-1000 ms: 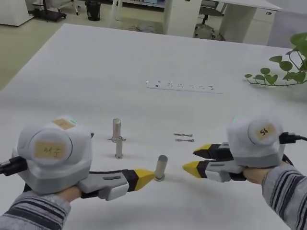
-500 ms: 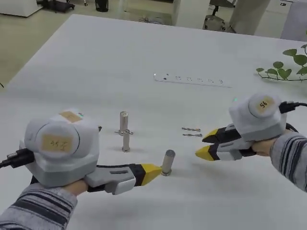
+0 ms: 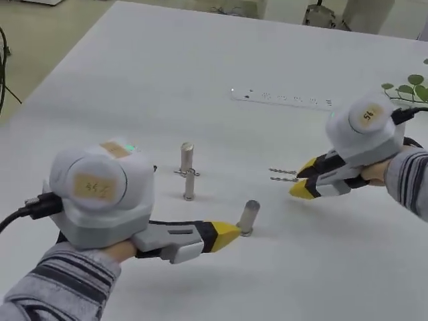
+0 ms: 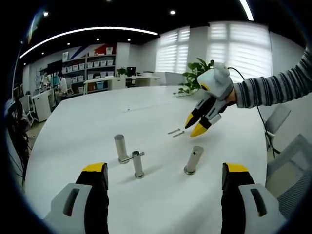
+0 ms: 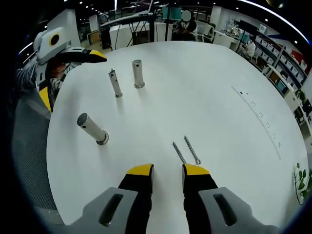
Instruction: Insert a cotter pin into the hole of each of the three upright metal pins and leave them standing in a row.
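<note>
Two loose cotter pins (image 5: pixel 192 150) lie on the table (image 5: pixel 219 97), just in front of your right gripper (image 3: pixel 301 179)
They lie side by side, long way running almost straight out from its tips, so you meet them end on. That gripper is open a little and holds nothing. Your left gripper (image 4: pixel 165 168), wide open and empty, sits by a metal pin (image 4: pixel 193 160), farther off

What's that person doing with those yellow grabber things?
A person is working at a white table with a two-jaw gripper in each hand. Three short silver metal pins stand upright; the middle one seems to have a cotter pin through it. The open right gripper points at two thin loose cotter pins. The open left gripper faces the nearest pin.
</note>
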A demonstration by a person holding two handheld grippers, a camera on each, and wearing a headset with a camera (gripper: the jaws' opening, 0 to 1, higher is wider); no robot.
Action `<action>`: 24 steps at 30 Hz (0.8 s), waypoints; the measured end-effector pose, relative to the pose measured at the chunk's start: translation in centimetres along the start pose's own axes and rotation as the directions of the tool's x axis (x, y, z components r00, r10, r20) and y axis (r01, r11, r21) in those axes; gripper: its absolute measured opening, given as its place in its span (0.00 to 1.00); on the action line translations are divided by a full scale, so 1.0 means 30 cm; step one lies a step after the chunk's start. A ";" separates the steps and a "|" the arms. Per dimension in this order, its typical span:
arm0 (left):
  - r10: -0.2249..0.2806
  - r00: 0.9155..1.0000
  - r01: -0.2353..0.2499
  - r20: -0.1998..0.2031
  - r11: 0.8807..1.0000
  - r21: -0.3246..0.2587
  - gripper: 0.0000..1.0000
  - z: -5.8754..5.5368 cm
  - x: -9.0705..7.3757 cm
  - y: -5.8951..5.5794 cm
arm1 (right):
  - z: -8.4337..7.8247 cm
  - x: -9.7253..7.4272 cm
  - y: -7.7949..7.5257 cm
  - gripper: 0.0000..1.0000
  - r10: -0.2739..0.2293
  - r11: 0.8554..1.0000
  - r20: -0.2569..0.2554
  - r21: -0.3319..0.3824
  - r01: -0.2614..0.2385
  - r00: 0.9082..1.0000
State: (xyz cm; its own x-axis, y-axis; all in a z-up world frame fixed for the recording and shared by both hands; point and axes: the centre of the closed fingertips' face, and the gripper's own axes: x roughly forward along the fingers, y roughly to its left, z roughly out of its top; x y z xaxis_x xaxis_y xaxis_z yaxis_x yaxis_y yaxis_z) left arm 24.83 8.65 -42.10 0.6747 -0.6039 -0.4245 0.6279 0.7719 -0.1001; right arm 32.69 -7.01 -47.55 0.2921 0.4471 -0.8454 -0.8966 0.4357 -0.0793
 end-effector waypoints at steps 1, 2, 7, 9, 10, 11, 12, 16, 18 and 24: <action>0.001 1.000 -0.001 -0.001 1.000 0.002 0.95 0.000 0.000 0.000 | -0.003 0.004 -0.005 0.19 0.001 1.000 -0.009 -0.003 -0.001 1.000; 0.002 1.000 -0.002 -0.001 1.000 0.003 0.95 0.000 0.000 0.000 | -0.004 0.007 -0.009 0.18 -0.002 1.000 -0.015 -0.003 0.002 1.000; -0.001 1.000 0.001 0.003 1.000 0.000 0.95 0.004 0.001 -0.001 | -0.004 0.031 -0.028 0.16 -0.005 0.999 -0.042 -0.035 0.004 0.999; 0.002 1.000 -0.002 0.002 1.000 -0.002 0.95 0.003 0.000 0.000 | -0.004 0.039 -0.034 0.15 -0.003 0.999 -0.054 -0.037 0.001 0.999; 0.001 1.000 -0.001 0.002 1.000 -0.001 0.94 0.003 0.000 0.001 | -0.003 0.041 -0.036 0.15 -0.001 0.999 -0.056 -0.039 -0.001 0.998; 0.001 1.000 -0.001 0.003 1.000 -0.002 0.94 0.003 0.000 0.001 | -0.003 0.045 -0.038 0.14 0.001 0.999 -0.058 -0.041 -0.003 0.998; 0.002 1.000 -0.002 0.002 1.000 -0.003 0.94 0.003 0.000 0.002 | -0.004 0.050 -0.040 0.13 0.006 0.999 -0.064 -0.046 -0.009 0.998; -0.001 1.000 0.001 -0.002 1.000 -0.003 0.94 0.000 0.002 0.000 | -0.016 0.063 -0.053 0.12 0.020 0.999 -0.093 -0.039 -0.024 0.995; -0.003 1.000 0.003 -0.005 1.000 -0.002 0.94 -0.002 0.005 -0.002 | -0.019 0.064 -0.052 0.10 0.027 0.998 -0.103 -0.045 -0.032 0.994; -0.010 1.000 0.010 -0.010 1.000 0.003 0.94 -0.006 0.008 -0.008 | -0.021 0.067 -0.042 0.04 0.070 0.997 -0.122 -0.034 -0.074 0.990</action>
State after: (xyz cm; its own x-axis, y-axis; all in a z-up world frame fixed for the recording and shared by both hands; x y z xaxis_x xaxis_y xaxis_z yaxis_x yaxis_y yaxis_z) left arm 24.77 8.37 -42.34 0.6643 -0.6098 -0.4322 0.6360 0.7649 -0.1018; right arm 34.21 -7.15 -49.47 0.1861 0.3775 -0.9071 -0.9264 0.3749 -0.0341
